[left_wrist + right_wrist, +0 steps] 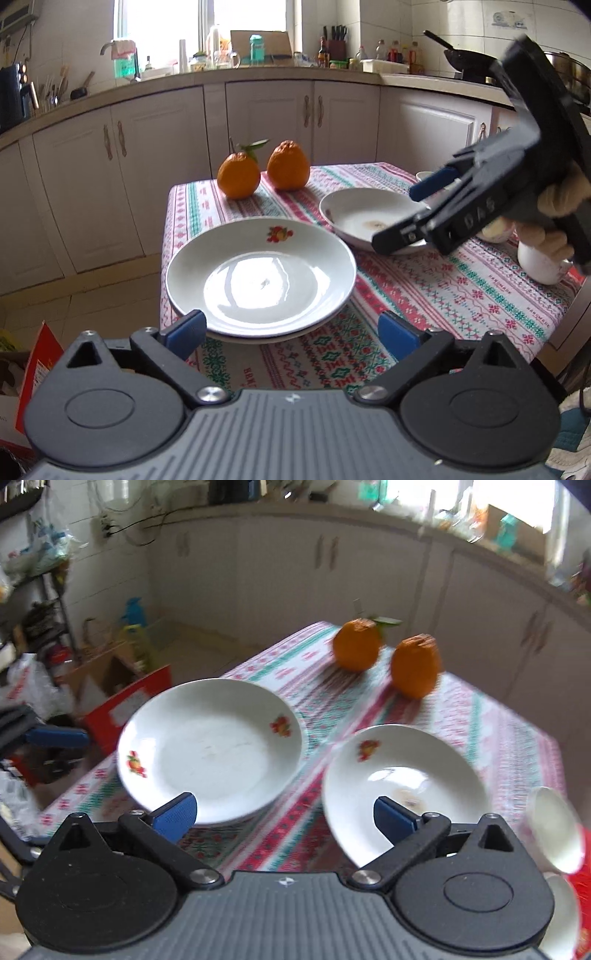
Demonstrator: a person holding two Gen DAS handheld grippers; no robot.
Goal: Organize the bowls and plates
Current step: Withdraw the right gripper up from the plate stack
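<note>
The table [424, 295] is standing in a kitchen and a patterned cloth is covering it. On its near-left part, in the left wrist view, the big plate [260, 275] is lying on top of another plate, of which only the rim is showing under it, so 2 plates are already making a stack here. Behind it to the right, the smaller deep dish [364, 214] is lying alone, flat on the cloth and apart from the stack. 2 oranges [264, 170] are standing at the far edge of the table. At least 2 small white cups [554, 830] are sitting near the right edge.

The left gripper [291, 332] is hovering just in front of the stack, its jaws are standing wide open and nothing is between them. The right gripper [284, 814] is also standing wide open and empty; its right finger is reaching over the near rim of the deep dish, and I cannot tell if it is touching it.

The deep dish is lying ahead and to the right of the right jaws, so the right hand is nearer to it. I am judging that the next move is closing on its near rim and carrying it leftward to the stack. The rim is thin and smooth, so slipping is the risk.
</note>
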